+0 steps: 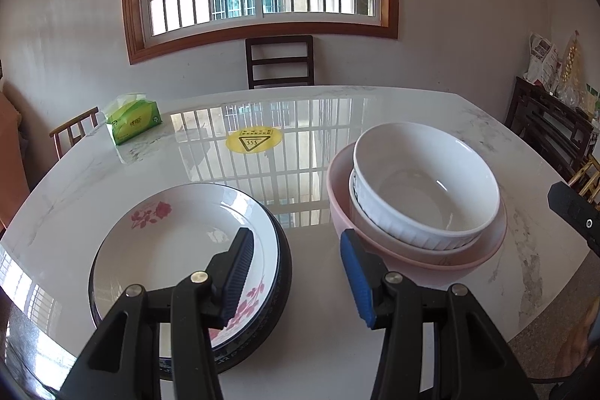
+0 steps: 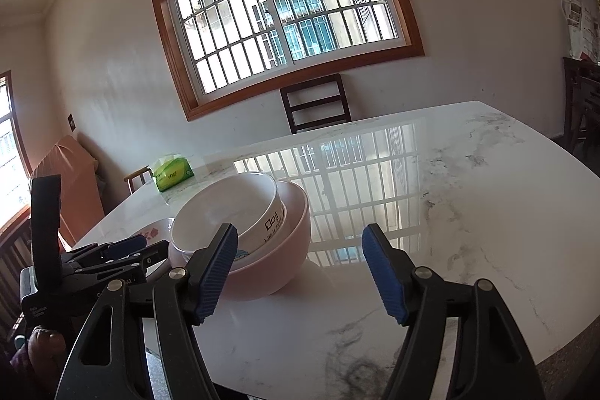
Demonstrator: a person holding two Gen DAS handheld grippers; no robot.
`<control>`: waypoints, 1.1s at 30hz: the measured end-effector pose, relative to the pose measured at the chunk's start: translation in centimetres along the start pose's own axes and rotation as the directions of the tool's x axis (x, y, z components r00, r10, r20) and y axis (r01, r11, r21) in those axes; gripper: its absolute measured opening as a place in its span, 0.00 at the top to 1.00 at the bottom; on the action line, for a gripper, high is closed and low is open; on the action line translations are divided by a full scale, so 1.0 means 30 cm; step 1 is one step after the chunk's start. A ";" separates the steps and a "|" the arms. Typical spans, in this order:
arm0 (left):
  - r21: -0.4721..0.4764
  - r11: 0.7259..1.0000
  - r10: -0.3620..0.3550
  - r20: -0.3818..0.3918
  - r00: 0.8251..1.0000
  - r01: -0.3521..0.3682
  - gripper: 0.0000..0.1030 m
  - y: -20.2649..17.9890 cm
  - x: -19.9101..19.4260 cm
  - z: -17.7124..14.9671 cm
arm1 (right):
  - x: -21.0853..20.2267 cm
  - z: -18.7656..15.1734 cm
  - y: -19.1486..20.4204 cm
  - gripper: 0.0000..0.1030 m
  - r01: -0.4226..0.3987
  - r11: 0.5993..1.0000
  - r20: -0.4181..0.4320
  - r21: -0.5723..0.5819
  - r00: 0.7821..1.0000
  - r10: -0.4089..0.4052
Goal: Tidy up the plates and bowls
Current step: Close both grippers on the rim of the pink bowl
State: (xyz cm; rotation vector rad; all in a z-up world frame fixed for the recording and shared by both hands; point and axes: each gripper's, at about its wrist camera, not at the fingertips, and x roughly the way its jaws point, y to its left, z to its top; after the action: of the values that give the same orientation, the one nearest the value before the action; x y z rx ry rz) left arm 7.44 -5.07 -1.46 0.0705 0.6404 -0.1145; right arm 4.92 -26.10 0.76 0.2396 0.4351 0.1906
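Note:
On the marble table (image 1: 322,317) a white plate with pink flowers (image 1: 176,242) lies on a dark plate (image 1: 281,272) at the near left. To its right a white ribbed bowl (image 1: 423,182) sits nested with another white bowl inside a pink bowl (image 1: 431,257). My left gripper (image 1: 296,272) hovers open above the gap between the plates and the bowls, nothing between its fingers. In the right wrist view the pink bowl (image 2: 277,250) with the white bowls (image 2: 225,208) stands left of centre. My right gripper (image 2: 300,272) is open and empty, just right of the bowls.
A green tissue pack (image 1: 133,122) lies at the table's far left and a yellow warning sticker (image 1: 253,139) marks its middle. A dark chair (image 1: 279,60) stands behind the table under the window. A wooden chair (image 1: 73,130) is at the left, dark furniture (image 1: 543,126) at the right.

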 end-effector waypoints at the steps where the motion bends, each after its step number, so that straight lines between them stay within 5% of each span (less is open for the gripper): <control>1: -0.004 1.000 -0.005 -0.003 1.000 0.005 0.52 0.004 0.000 0.003 | 0.000 0.001 0.002 0.35 0.001 1.000 0.000 -0.003 1.000 -0.001; 11: -0.069 0.995 -0.071 -0.050 0.996 0.068 0.52 0.070 0.021 0.030 | 0.038 0.002 0.002 0.35 -0.021 1.000 -0.087 0.018 0.996 0.023; 16: -0.136 0.978 -0.174 -0.127 0.977 0.156 0.52 0.107 0.062 0.068 | 0.055 0.034 -0.024 0.39 -0.050 0.997 -0.127 0.056 0.990 0.056; 24: -0.282 0.922 -0.341 -0.262 0.903 0.266 0.52 0.200 0.135 0.145 | 0.135 0.119 -0.085 0.41 -0.126 0.979 -0.263 0.161 0.950 0.165; 28: -0.316 0.903 -0.375 -0.253 0.892 0.290 0.52 0.232 0.118 0.176 | 0.159 0.148 -0.084 0.41 -0.146 0.974 -0.291 0.175 0.937 0.193; 33: -0.321 0.892 -0.420 -0.326 0.847 0.318 0.52 0.212 0.162 0.204 | 0.185 0.166 -0.081 0.41 -0.145 0.973 -0.322 0.182 0.926 0.198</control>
State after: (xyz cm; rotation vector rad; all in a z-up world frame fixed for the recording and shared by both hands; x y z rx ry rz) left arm 15.76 0.21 0.70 -0.2934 1.0607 -0.4019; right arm 12.36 -28.06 2.31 0.4015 0.7742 0.3748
